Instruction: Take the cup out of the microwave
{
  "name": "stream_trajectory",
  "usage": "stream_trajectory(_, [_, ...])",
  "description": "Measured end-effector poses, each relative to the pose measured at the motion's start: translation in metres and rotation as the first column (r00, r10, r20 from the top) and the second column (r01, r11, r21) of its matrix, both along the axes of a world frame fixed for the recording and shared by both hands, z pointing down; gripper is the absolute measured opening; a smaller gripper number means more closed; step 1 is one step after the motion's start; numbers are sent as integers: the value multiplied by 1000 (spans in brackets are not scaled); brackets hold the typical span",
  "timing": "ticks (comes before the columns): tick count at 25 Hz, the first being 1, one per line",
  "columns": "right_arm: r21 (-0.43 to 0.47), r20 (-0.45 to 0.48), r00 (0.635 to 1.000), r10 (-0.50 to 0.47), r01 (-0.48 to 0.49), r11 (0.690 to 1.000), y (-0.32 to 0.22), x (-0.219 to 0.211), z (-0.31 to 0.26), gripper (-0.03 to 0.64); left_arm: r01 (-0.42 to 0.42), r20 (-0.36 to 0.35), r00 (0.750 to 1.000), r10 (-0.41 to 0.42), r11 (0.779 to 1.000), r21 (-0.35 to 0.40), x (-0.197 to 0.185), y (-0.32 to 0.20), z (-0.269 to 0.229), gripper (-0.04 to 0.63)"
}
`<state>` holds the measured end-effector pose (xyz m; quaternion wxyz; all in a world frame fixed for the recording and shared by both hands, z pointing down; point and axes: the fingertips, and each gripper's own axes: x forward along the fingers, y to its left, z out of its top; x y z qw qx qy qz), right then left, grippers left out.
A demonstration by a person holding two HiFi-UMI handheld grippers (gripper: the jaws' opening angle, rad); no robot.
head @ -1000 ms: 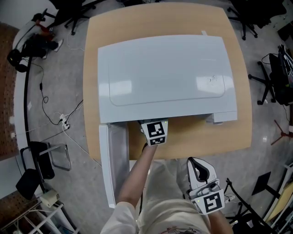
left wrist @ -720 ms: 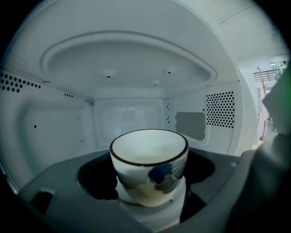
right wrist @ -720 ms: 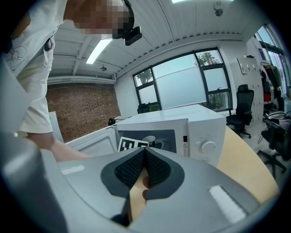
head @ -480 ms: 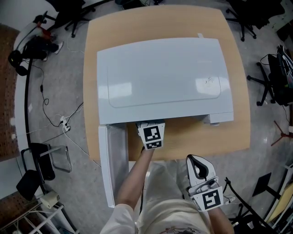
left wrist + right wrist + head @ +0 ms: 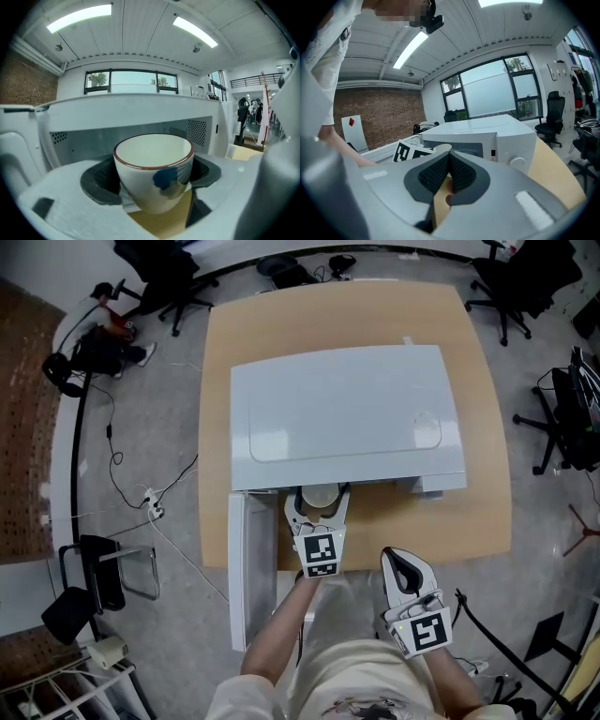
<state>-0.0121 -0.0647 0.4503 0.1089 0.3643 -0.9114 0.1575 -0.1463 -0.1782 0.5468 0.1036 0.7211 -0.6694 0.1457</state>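
Note:
A white cup (image 5: pixel 319 496) with a brown rim and a blue mark sits between the jaws of my left gripper (image 5: pixel 318 502), just in front of the white microwave (image 5: pixel 347 413), whose door (image 5: pixel 251 568) stands open. In the left gripper view the cup (image 5: pixel 153 171) fills the gap, both dark pads (image 5: pixel 101 183) press on its sides, and the wooden table shows under it. My right gripper (image 5: pixel 405 563) hangs near the person's body, its jaws shut on nothing. In the right gripper view its closed pads (image 5: pixel 461 174) point toward the microwave (image 5: pixel 487 140).
The microwave covers most of the wooden table (image 5: pixel 487 512). Its open door juts over the table's front-left edge. Office chairs (image 5: pixel 525 277), cables and a folding chair (image 5: pixel 103 568) stand on the floor around the table.
The left gripper has drawn back from the microwave's opening toward the person, and the cup now shows between its jaws outside the oven. The right gripper has stayed put.

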Motion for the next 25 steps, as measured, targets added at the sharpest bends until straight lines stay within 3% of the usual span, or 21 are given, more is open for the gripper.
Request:
stream_trajectory(14, [94, 31, 999, -23, 20, 995, -5, 7, -35, 5, 46, -22, 999, -46, 999, -2, 23, 110, -75, 400])
stream_trajectory(25, [87, 46, 999, 6, -10, 996, 7, 12, -39, 5, 70, -42, 997, -68, 997, 41, 24, 129, -103, 400])
